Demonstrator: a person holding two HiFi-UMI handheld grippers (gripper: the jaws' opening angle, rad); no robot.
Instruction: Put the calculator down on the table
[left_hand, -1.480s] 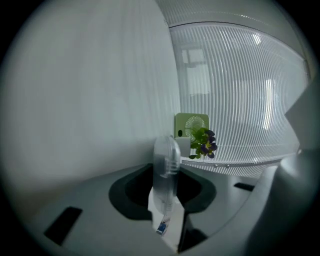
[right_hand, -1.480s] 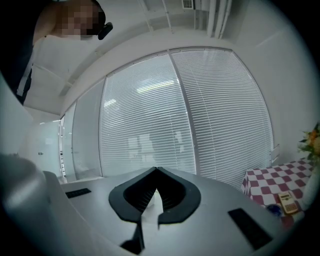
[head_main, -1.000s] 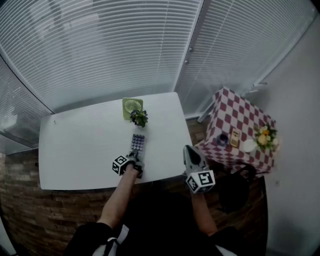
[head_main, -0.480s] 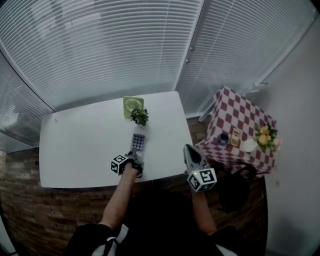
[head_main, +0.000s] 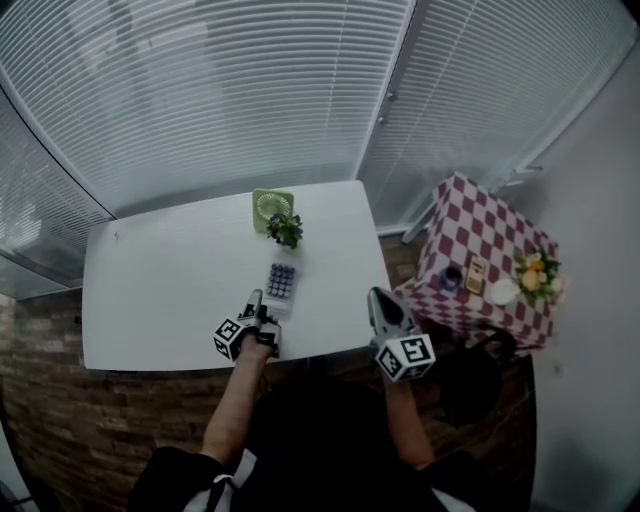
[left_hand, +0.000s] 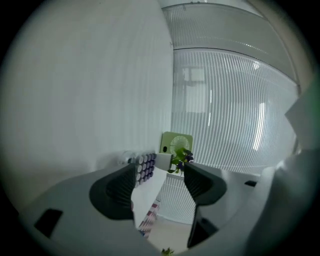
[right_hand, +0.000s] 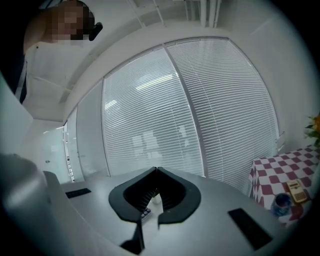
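The calculator (head_main: 281, 282), pale with rows of dark round keys, lies flat on the white table (head_main: 160, 290), just in front of the potted plant (head_main: 285, 230). My left gripper (head_main: 261, 311) hovers slightly behind it near the table's front edge, open and empty. In the left gripper view the calculator (left_hand: 145, 166) shows beyond the spread jaws of that gripper (left_hand: 160, 182), touching neither. My right gripper (head_main: 384, 306) hangs past the table's right front corner, shut with nothing in it; in the right gripper view its tips (right_hand: 156, 171) meet.
A green desk fan (head_main: 271, 208) stands behind the plant. A red-and-white checkered side table (head_main: 470, 250) at the right carries a cup, a small box and flowers (head_main: 533, 274). Window blinds run along the far side. A brick wall lies below the table's front edge.
The left gripper has opened, let go of the calculator and drawn back and up toward the front edge. The calculator stays flat on the table. The right gripper has not moved.
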